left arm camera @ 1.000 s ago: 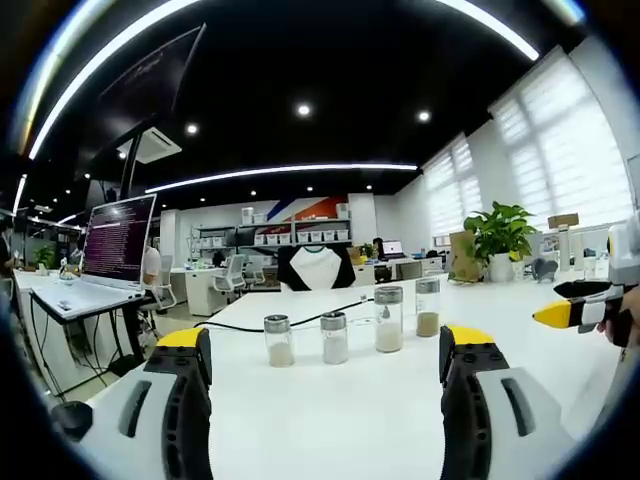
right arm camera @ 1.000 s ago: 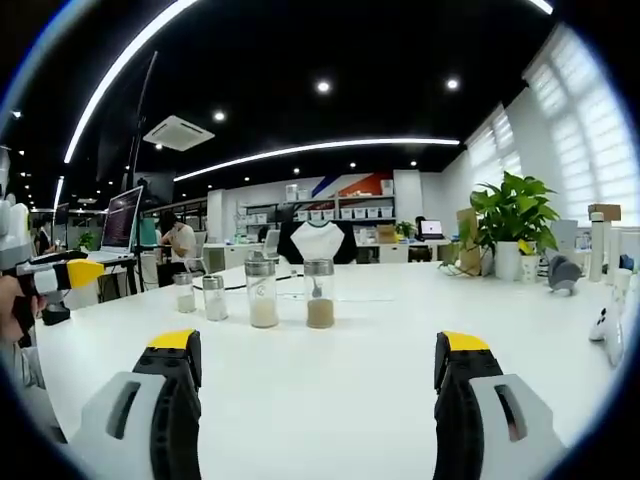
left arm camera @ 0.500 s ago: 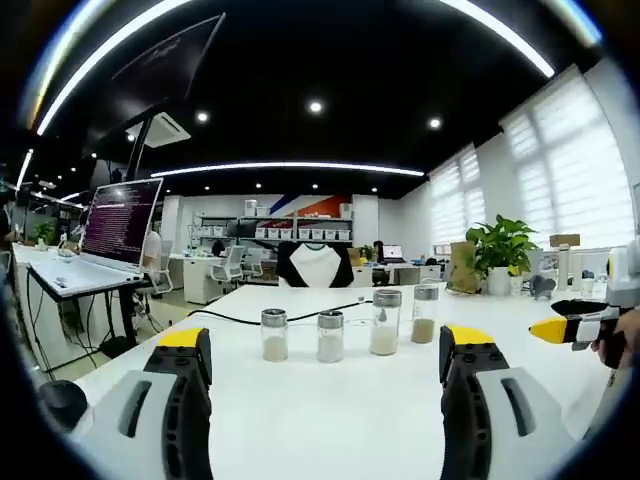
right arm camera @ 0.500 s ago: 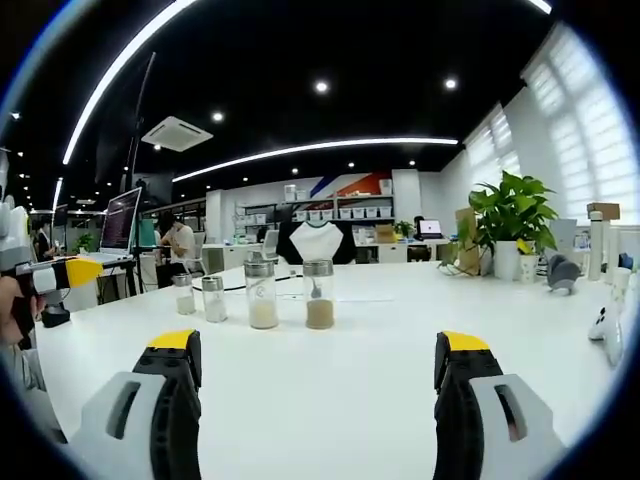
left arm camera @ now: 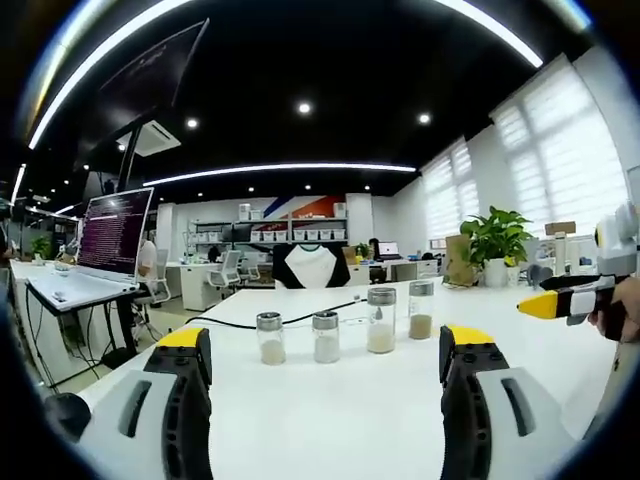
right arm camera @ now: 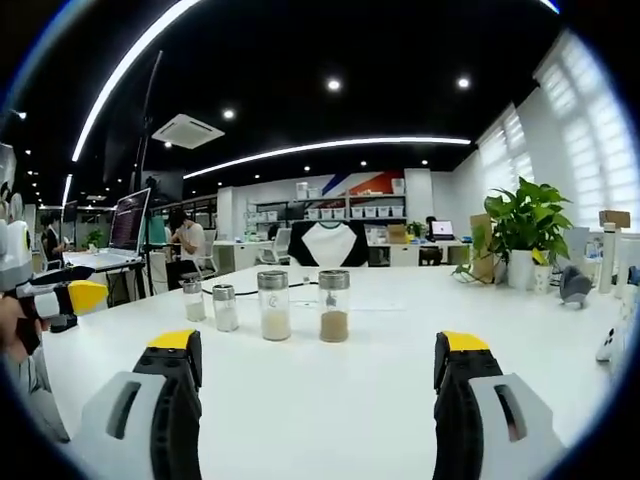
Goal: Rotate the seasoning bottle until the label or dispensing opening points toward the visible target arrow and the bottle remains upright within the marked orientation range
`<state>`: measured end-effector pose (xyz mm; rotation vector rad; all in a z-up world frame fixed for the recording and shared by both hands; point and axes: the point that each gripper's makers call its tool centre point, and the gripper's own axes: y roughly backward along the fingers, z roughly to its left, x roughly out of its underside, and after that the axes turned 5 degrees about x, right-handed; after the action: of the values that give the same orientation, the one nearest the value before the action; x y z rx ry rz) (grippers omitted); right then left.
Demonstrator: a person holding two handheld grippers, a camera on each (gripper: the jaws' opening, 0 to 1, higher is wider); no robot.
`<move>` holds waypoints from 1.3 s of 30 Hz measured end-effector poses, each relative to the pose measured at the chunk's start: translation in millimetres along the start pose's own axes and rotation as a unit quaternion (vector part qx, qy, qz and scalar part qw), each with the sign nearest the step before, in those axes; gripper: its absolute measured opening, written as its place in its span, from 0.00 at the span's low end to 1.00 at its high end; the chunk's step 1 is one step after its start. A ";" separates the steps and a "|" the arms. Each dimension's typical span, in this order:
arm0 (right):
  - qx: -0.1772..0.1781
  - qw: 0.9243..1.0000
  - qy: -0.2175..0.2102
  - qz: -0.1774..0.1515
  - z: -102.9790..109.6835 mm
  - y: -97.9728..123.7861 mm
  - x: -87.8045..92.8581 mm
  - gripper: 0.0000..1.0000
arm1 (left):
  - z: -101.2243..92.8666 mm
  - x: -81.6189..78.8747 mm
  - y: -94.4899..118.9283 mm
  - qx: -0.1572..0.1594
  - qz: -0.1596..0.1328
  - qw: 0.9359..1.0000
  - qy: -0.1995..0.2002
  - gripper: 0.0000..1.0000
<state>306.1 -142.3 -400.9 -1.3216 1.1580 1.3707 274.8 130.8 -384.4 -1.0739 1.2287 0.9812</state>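
Note:
Several glass seasoning bottles with metal lids stand upright in a row on the white table [left arm camera: 330, 400]. In the left gripper view two short ones [left arm camera: 269, 337] [left arm camera: 326, 336] sit left of a taller white-filled bottle [left arm camera: 381, 320] and a brown-filled bottle [left arm camera: 421, 309]. The right gripper view has the brown-filled bottle [right arm camera: 334, 305] and white-filled bottle [right arm camera: 273, 305] nearest, with the short bottles [right arm camera: 225, 307] farther left. My left gripper [left arm camera: 325, 345] and right gripper [right arm camera: 318, 348] are both open, well short of the bottles, holding nothing. The other gripper's yellow tip [left arm camera: 548, 304] [right arm camera: 78, 295] shows at each view's edge.
A black cable [left arm camera: 240, 322] crosses the table behind the bottles. A monitor on a stand [left arm camera: 112, 232] is at the left, a potted plant [left arm camera: 495, 245] at the right. A white game controller [right arm camera: 611, 342] and a small grey object [right arm camera: 574, 285] lie on the table's right side.
Both views have shifted slightly with the hands; the bottles stay in place. In the right gripper view the bottles sit a little more to the right. Both grippers remain open.

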 end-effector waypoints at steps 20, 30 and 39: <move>-0.049 0.999 -0.007 0.016 39.8 -49.0 -17.9 0.99 | -1.8 1.5 4.1 0.005 0.006 1.000 -0.012 1.00; -0.074 0.997 -0.001 0.024 54.4 -80.4 -17.2 0.96 | -3.6 4.4 5.0 0.008 0.010 1.000 -0.010 1.00; -0.093 0.995 0.007 0.027 69.3 -112.0 -19.9 0.94 | 0.3 4.0 7.0 0.004 0.009 1.000 -0.007 1.00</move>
<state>404.9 -54.1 -386.3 -1.4425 1.1030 1.5413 268.5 132.6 -389.0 -1.0500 1.2331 0.9957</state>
